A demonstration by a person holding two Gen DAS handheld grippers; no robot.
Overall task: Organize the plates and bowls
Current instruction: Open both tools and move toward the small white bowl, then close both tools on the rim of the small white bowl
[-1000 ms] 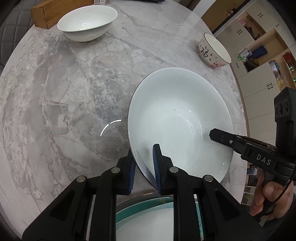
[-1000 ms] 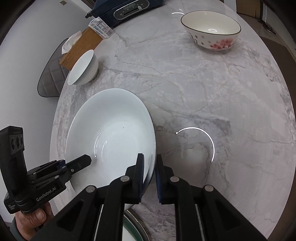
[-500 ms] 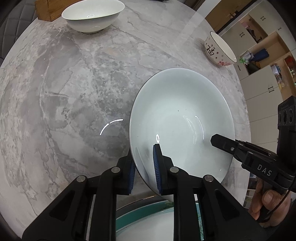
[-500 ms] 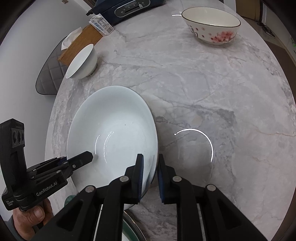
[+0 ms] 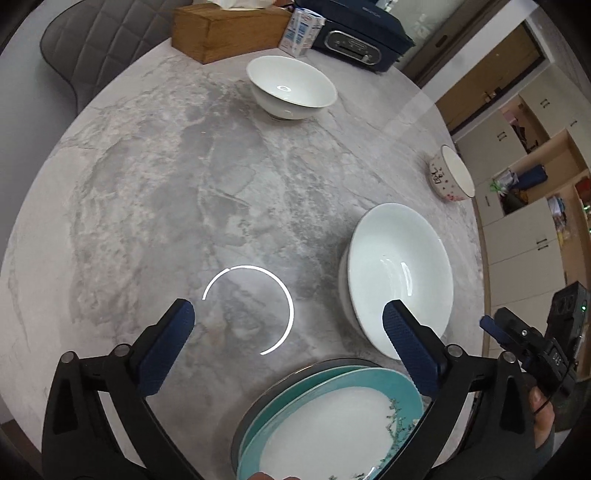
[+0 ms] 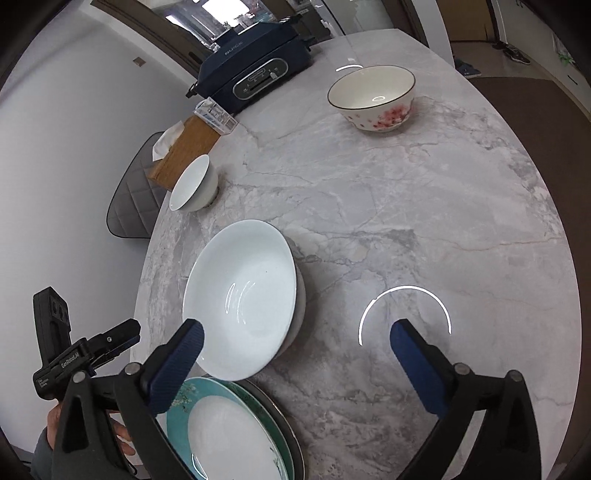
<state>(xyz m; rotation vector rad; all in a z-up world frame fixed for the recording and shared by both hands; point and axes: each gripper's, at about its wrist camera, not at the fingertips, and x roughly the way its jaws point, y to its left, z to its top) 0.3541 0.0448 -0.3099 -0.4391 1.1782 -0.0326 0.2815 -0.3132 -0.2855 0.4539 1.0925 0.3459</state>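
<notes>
A wide white bowl (image 5: 400, 277) (image 6: 240, 295) rests on another white dish on the marble table (image 5: 166, 192), just beyond a stack of teal-rimmed plates (image 5: 332, 417) (image 6: 229, 424). My left gripper (image 5: 288, 314) hangs over bare table left of the bowl, its jaws opening wide and nothing between them. My right gripper (image 6: 297, 332) is likewise opening and holds nothing, with its left finger over the bowl's near rim. Each gripper shows in the other's view: the right gripper (image 5: 517, 339) and the left gripper (image 6: 122, 332). A small white bowl (image 5: 291, 86) (image 6: 192, 184) and a flower-patterned bowl (image 5: 452, 177) (image 6: 373, 96) stand farther off.
A wooden tissue box (image 5: 225, 31), a small carton (image 5: 301, 33) and a dark blue appliance (image 6: 251, 74) line the table's far side. A grey quilted chair (image 5: 92, 48) stands behind it. Open cabinets (image 5: 535, 177) stand beyond the right edge.
Both grippers were shut on the wide white bowl's rim. They have let go, opened wide and drawn back and up, and the bowl now sits on the other dish.
</notes>
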